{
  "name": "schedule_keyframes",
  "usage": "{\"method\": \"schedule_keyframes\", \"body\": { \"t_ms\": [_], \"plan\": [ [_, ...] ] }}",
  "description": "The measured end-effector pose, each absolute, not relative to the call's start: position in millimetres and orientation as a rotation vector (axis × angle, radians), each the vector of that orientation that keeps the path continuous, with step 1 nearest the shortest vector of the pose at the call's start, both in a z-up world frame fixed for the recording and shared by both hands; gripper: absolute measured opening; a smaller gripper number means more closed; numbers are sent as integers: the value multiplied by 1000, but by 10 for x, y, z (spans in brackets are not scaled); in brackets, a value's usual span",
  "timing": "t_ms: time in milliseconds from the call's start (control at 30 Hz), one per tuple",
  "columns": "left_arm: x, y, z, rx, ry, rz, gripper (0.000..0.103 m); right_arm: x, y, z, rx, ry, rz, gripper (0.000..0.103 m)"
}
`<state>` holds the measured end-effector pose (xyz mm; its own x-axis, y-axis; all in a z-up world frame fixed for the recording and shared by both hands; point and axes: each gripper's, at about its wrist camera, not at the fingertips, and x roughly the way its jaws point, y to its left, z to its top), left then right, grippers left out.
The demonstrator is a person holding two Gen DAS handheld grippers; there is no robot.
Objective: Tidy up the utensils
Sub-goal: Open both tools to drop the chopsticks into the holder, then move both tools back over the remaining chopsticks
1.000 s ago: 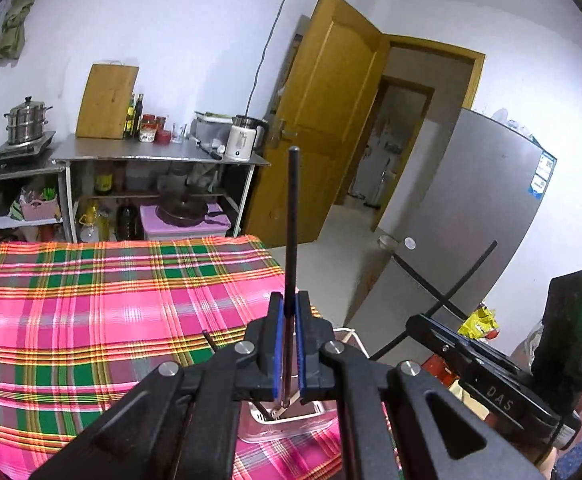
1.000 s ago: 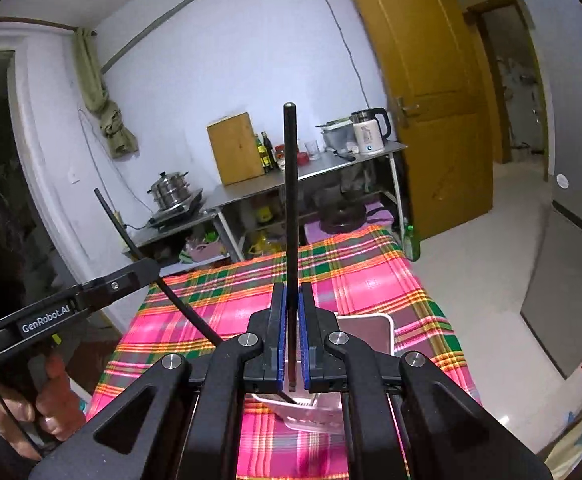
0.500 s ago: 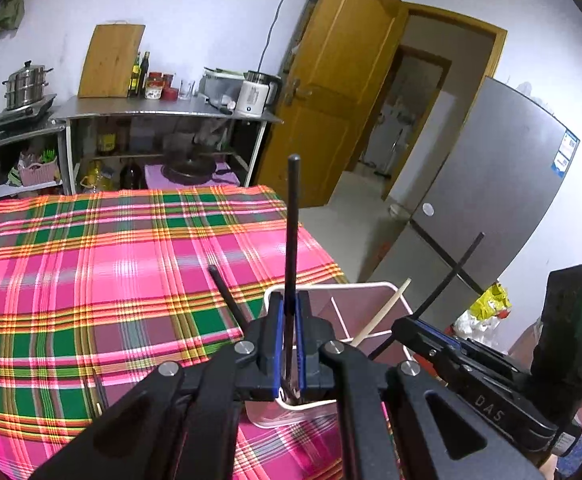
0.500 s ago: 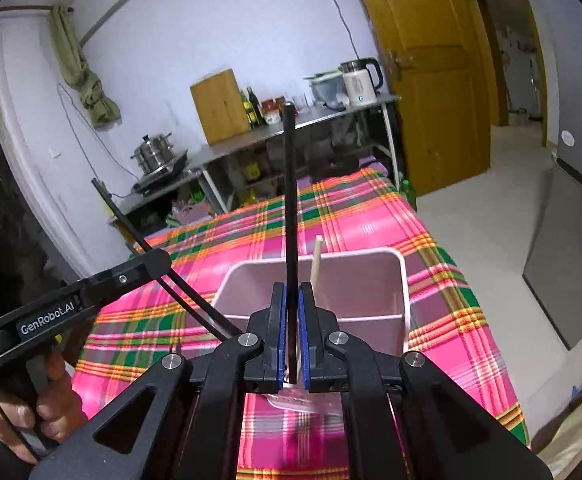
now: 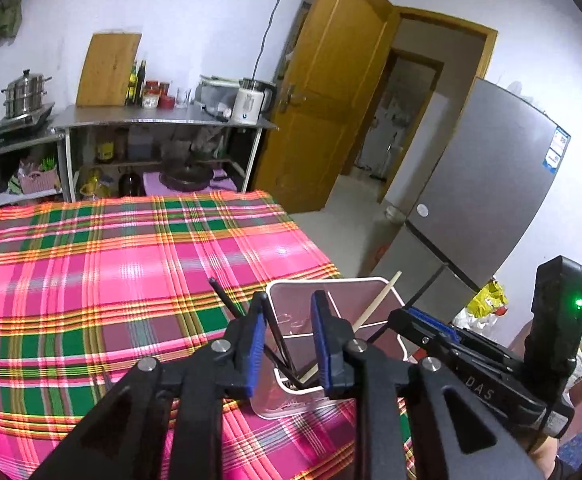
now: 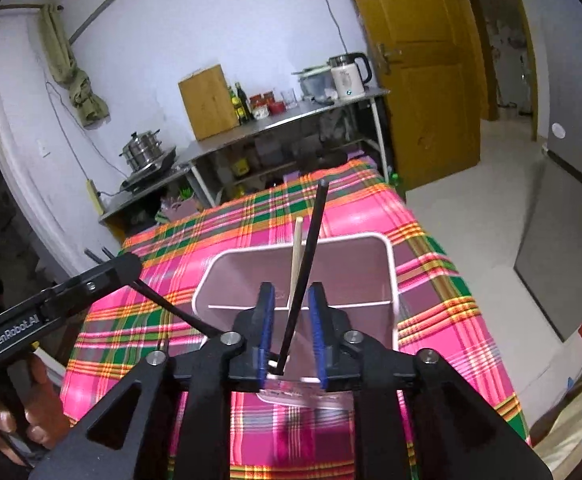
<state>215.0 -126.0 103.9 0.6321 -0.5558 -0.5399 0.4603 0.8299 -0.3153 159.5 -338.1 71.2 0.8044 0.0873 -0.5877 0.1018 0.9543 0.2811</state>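
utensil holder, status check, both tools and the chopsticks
Both tools opening, pads clear. Black chopsticks and one wooden chopstick inside white utensil holder. Nothing in the way.

Both wrist views look down from close above the white plastic divided holder point(image 5: 333, 344) point(image 6: 303, 276), facing the steel shelf unit point(image 5: 163, 120) point(image 6: 283, 128) beyond it.

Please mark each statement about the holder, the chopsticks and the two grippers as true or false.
1. The white holder stands on the plaid tablecloth. True.
2. The right gripper clamps a black chopstick. False: its jaws are opening and the chopstick leans free between them.
3. A pale wooden chopstick is in the holder. True.
4. The left gripper is shut. False: its jaws are opening, above the holder.
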Motion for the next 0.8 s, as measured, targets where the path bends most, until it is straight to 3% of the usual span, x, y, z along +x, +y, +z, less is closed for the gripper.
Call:
{"method": "schedule_keyframes", "body": {
  "t_ms": [167, 467, 800],
  "plan": [
    [1978, -1050, 1190, -170, 612, -573, 39, 1424, -3376, 809, 309, 602, -17, 27],
    [1680, -518, 1137, -185, 575, -472, 39, 1114, -3223, 925, 294, 560, 19, 27],
    [1527, -4, 488, -214, 699, -335, 39, 1050, -2690, 556, 228, 680, 158, 27]
  ]
}}
